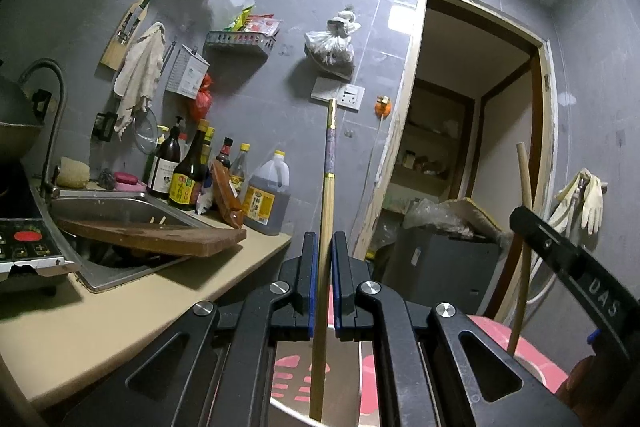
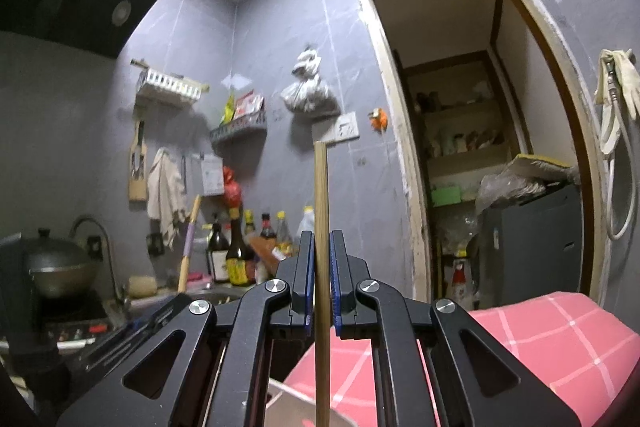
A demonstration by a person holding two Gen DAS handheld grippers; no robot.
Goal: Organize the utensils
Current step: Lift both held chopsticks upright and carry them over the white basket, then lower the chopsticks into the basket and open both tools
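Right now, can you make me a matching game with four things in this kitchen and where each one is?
Things:
1. chopstick with a purple band
2. plain chopstick
3. wooden board
4. rubber gloves

Places:
A. hanging on the wall beside the doorway
B. lying across the sink
C. pinched upright in the right gripper
D. pinched upright in the left gripper

Right pairs: 1-D, 2-C, 3-B, 4-A
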